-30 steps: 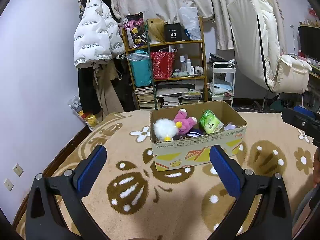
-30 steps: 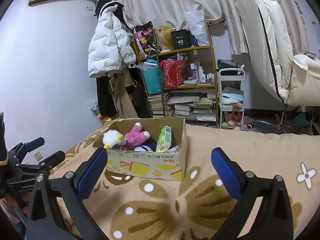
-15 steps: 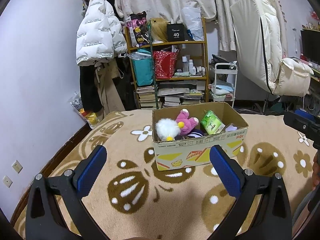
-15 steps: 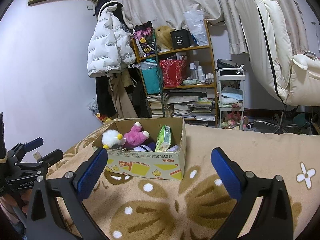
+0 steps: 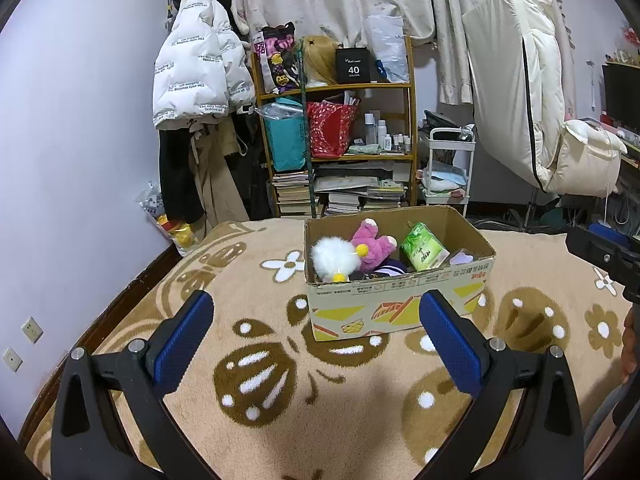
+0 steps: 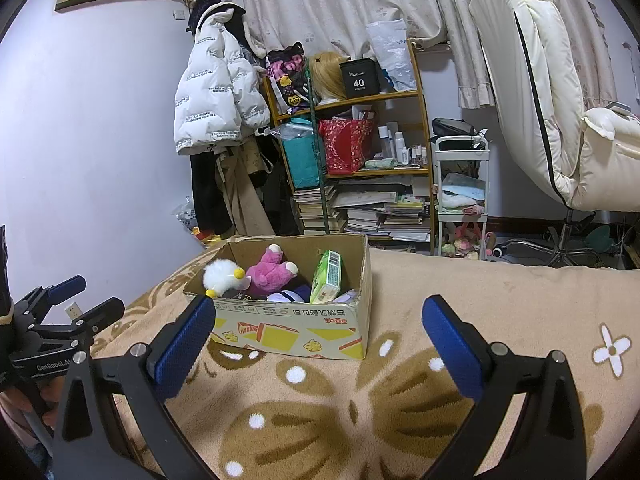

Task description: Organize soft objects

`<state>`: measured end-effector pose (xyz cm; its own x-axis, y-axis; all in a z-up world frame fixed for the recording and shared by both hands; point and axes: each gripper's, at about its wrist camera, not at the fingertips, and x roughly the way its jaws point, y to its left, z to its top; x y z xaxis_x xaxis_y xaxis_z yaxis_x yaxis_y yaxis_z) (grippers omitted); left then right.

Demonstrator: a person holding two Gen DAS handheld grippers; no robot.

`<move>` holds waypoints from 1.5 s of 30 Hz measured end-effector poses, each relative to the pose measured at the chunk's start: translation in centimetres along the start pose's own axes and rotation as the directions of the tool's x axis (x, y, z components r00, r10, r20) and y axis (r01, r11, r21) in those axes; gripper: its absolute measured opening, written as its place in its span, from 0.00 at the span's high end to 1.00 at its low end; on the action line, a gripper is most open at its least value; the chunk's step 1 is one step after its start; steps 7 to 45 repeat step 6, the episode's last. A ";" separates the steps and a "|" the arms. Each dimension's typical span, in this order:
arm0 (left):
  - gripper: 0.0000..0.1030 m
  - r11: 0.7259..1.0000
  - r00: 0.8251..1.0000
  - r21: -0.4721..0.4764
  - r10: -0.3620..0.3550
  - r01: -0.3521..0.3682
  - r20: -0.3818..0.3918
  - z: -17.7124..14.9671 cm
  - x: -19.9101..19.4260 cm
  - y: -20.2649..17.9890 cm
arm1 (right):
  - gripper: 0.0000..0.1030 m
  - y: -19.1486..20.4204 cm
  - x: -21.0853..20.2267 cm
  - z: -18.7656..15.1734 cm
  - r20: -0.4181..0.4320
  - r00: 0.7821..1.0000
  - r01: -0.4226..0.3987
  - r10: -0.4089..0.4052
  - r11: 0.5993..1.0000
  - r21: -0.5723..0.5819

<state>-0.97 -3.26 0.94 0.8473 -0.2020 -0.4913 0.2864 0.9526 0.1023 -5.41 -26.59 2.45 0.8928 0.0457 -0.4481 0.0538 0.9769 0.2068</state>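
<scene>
The left gripper [image 5: 316,336] had its fingers wide apart and held nothing; the right gripper [image 6: 318,340] was also spread wide and empty. Both hung above the blanket [image 5: 280,400], near the box [image 5: 396,304]. The box stood on the blanket, just beyond the fingertips. Inside it lay a white plush [image 5: 334,258] at the left, a pink plush [image 5: 374,242] beside it, and a green pack [image 5: 424,252] leaning toward the right.
</scene>
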 end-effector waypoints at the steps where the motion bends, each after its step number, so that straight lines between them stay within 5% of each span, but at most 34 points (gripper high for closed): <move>1: 0.01 1.000 1.000 0.000 0.000 0.000 0.000 0.0 0.0 0.0 | 0.00 0.0 0.1 0.0 -0.002 1.000 0.001 -0.001 1.000 0.000; 45: 0.01 1.000 1.000 0.002 0.002 -0.002 0.000 0.0 0.0 0.0 | 0.00 0.0 0.0 -0.1 -0.001 1.000 0.001 -0.001 1.000 0.001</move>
